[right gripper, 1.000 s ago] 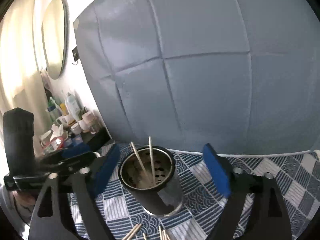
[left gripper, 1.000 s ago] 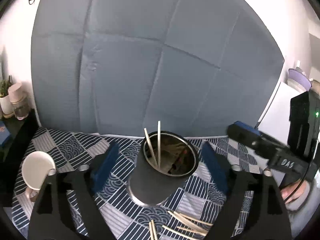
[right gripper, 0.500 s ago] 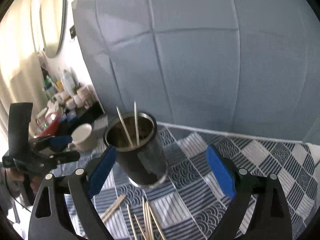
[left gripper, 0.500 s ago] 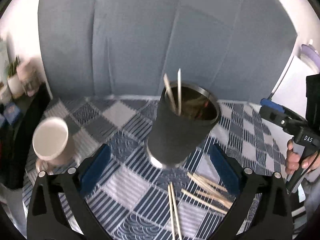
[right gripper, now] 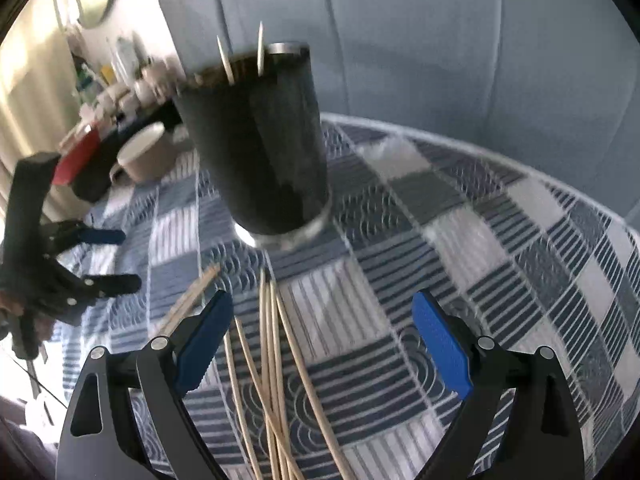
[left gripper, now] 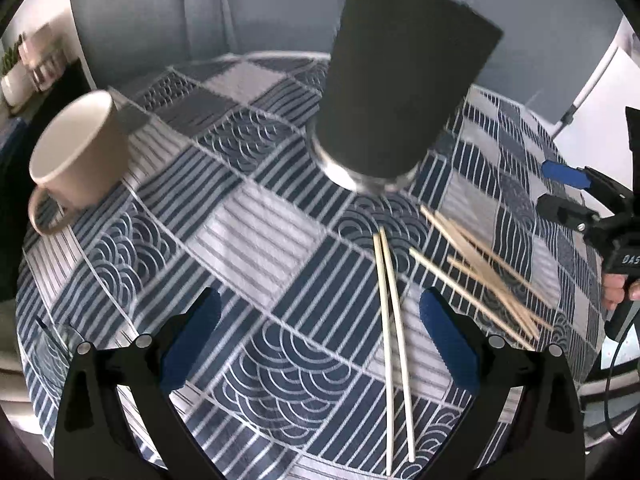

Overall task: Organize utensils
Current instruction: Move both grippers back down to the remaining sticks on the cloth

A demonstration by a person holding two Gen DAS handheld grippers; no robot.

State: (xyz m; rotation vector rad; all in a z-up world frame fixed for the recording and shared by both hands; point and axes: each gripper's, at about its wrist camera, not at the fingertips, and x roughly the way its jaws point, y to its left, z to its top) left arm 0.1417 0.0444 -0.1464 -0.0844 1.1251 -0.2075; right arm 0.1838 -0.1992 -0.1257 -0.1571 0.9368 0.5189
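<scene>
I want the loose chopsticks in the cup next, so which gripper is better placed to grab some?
Probably the right gripper: it is open, with several chopsticks lying between its fingers. The left gripper, also open, has its pair nearer one finger.

Cup (left gripper: 400, 80): matt black sleeve over a bright, polished metal base ring at 6 o'clock; metal rim (right gripper: 288, 49) dull grey. Sticks (left gripper: 394, 320): pale, bare wood, smooth and unvarnished, lying on the cloth (left gripper: 260, 240). Cloth: woven fabric, matt, printed in navy, grey and white patches. Mug (left gripper: 76, 148): glazed ceramic, beige, faint sheen. Left gripper (left gripper: 316, 338) and right gripper (right gripper: 322, 344): matt black plastic arms, blue ribbed pads (right gripper: 442, 346), small shiny metal pins.
</scene>
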